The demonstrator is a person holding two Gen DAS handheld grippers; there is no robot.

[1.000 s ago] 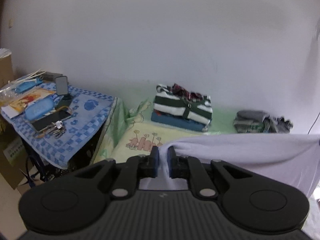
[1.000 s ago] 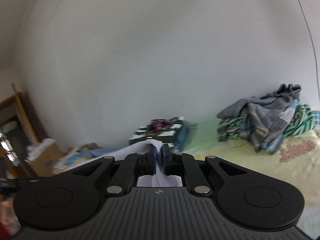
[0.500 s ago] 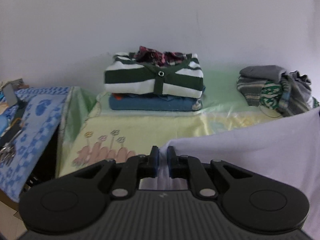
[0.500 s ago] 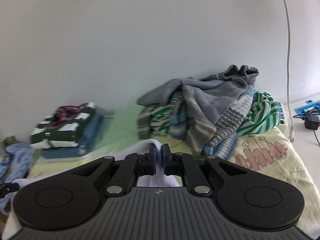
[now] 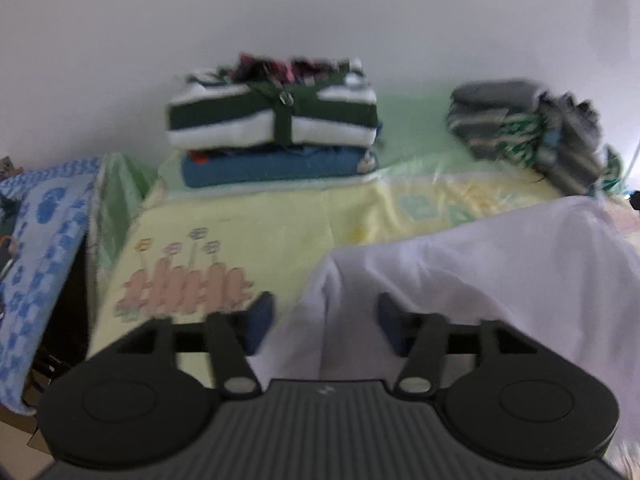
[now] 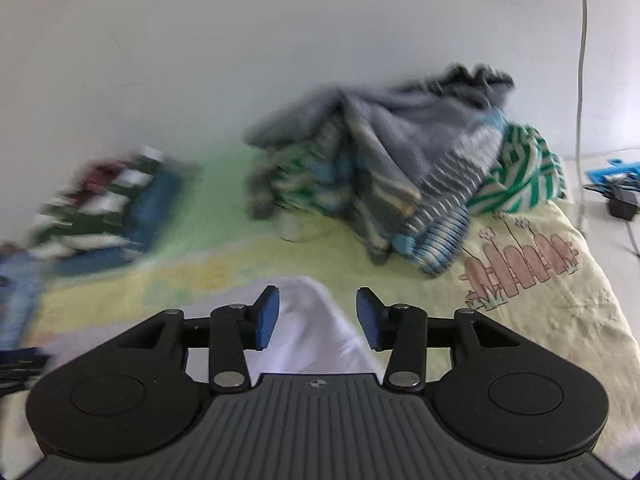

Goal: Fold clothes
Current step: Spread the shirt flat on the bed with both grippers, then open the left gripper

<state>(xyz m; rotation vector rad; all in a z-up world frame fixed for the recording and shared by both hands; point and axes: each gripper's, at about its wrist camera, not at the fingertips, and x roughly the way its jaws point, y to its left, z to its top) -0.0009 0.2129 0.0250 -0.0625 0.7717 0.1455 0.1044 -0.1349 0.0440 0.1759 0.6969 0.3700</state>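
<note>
Jaws on both grippers stand spread wide, with the white garment (image 5: 460,280) lying loose in the gap and pinched by neither. On the left gripper (image 5: 326,322) a raised fold of the white cloth passes between the blue pads and drapes away to the right over the bed (image 5: 260,224); on the right gripper (image 6: 316,316) a similar ridge of cloth runs up between the pads. Spread like that at two separate points of one garment, the jaws read as a let-go at a matching pair of edges or corners, so the cloth can settle flat on the yellow bedcover. Whether it is laid out for a fold or a fold has just been dropped I cannot judge, since most of the garment sits below both cameras.

Behind, the folded stack (image 5: 276,124), a green-and-white striped top over a blue piece, sits squared against the wall. The loose heap (image 6: 400,168) of grey and striped clothes lies well apart from it, seemingly keeping finished and unsorted pieces separate.

Only the left view shows the stack sharply, and the blue checked cloth (image 5: 36,248) beside the bed. Only the right view shows the heap large, though motion blur smears it, plus the cable (image 6: 582,80) down the wall.
</note>
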